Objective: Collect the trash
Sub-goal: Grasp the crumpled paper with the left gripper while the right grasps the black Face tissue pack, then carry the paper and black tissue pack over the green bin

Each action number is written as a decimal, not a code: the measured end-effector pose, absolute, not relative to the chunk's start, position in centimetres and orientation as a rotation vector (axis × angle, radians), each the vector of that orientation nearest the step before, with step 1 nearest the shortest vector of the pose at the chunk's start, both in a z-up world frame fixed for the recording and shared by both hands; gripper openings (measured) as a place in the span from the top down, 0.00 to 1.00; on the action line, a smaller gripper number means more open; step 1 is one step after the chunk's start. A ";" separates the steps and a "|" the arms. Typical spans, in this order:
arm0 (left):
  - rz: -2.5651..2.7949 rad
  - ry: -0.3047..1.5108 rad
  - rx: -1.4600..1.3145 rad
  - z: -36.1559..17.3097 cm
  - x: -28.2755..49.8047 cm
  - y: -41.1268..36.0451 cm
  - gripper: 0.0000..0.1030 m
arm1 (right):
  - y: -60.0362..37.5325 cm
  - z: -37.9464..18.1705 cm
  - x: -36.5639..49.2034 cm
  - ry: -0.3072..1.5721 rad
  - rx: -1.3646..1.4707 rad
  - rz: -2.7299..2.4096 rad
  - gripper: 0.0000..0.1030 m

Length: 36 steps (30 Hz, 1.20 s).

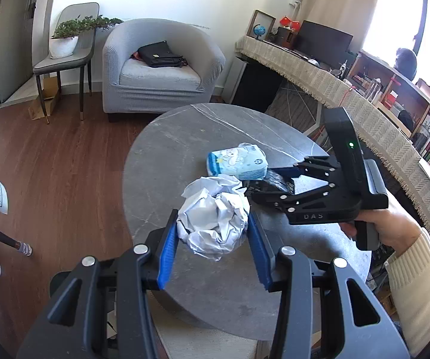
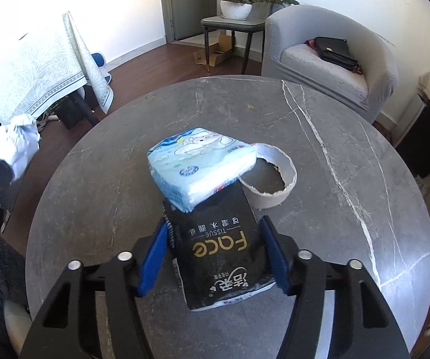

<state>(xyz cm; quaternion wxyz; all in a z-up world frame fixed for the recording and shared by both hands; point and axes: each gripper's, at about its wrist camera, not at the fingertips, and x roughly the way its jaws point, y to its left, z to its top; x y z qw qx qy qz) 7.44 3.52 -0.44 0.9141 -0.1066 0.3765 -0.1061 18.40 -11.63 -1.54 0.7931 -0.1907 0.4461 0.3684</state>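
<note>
While blue tissue pack (image 2: pixel 198 166) overlaps black pack (image 2: pixel 221 254), cardboard ring (image 2: pixel 270 179) adjoins.

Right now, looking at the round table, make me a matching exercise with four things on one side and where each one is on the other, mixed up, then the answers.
Things:
1. crumpled paper ball
2. black tissue pack
3. blue tissue pack
4. cardboard ring

Places:
A. lying partly on top of the black pack
B. between the left gripper's fingers
C. on the table beside the blue pack
D. between the right gripper's fingers

Pairs: 1-B, 2-D, 3-A, 4-C
</note>
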 end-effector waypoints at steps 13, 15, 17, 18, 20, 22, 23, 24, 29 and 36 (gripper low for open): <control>-0.148 0.746 -0.284 0.3 5.4 8.2 0.54 | -12.0 0.9 14.2 1.018 -0.308 0.731 0.53; -0.132 0.747 -0.287 0.3 5.1 9.0 0.54 | -11.8 1.5 13.6 1.013 -0.285 0.739 0.53; -0.110 0.751 -0.273 0.3 4.9 9.6 0.54 | -11.3 2.0 13.0 1.009 -0.265 0.746 0.53; -0.098 0.750 -0.262 0.3 4.8 9.8 0.54 | -11.0 2.3 12.8 1.005 -0.255 0.755 0.53; -0.065 0.754 -0.243 0.2 4.5 10.6 0.54 | -10.4 2.7 12.4 0.998 -0.243 0.763 0.53; -0.053 0.760 -0.251 -0.1 4.3 11.4 0.54 | -9.5 2.9 12.0 0.992 -0.237 0.766 0.52; -0.044 0.764 -0.254 -0.3 4.2 11.8 0.54 | -9.1 3.0 11.7 0.988 -0.230 0.773 0.52; -0.037 0.768 -0.254 -0.5 4.2 12.1 0.54 | -8.5 3.0 11.5 0.983 -0.218 0.787 0.52; -0.012 0.788 -0.243 -1.4 3.9 13.1 0.54 | -6.1 3.2 10.6 0.971 -0.218 0.824 0.52; 0.008 0.840 -0.268 -4.1 4.3 14.9 0.54 | -2.7 3.4 10.0 0.956 -0.202 0.884 0.52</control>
